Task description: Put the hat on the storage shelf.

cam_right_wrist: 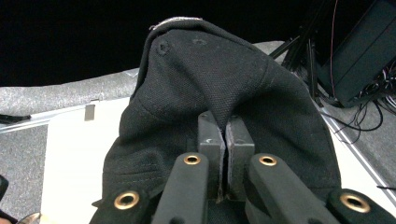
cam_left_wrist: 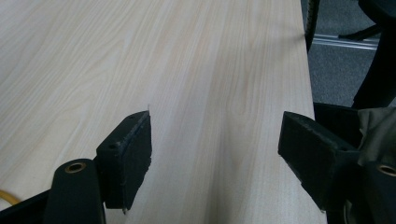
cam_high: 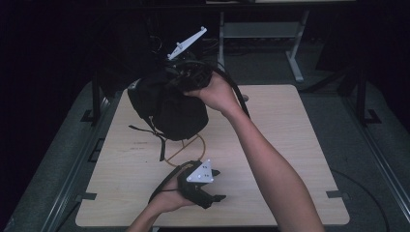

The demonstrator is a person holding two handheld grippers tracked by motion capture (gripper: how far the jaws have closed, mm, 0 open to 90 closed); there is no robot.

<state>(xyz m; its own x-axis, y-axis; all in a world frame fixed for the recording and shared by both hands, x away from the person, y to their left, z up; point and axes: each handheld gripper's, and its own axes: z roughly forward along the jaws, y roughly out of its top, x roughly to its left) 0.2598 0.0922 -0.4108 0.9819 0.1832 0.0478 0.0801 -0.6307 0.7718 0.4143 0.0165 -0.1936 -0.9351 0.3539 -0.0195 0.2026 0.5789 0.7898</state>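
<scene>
Nearest the high camera, the left tool (cam_high: 212,186) rests low on the pale wooden surface (cam_high: 300,145), its jaws spread wide with nothing between them. Beyond it, toward the far side of the surface, the right tool (cam_right_wrist: 226,140) is pressed together, pinching a fold of a black fabric bag (cam_high: 164,104). That bag hangs from the right tool, bulging beneath and ahead of the jaws, with its bottom near or on the surface. A black strap (cam_high: 162,142) dangles from the bag toward the left tool.
</scene>
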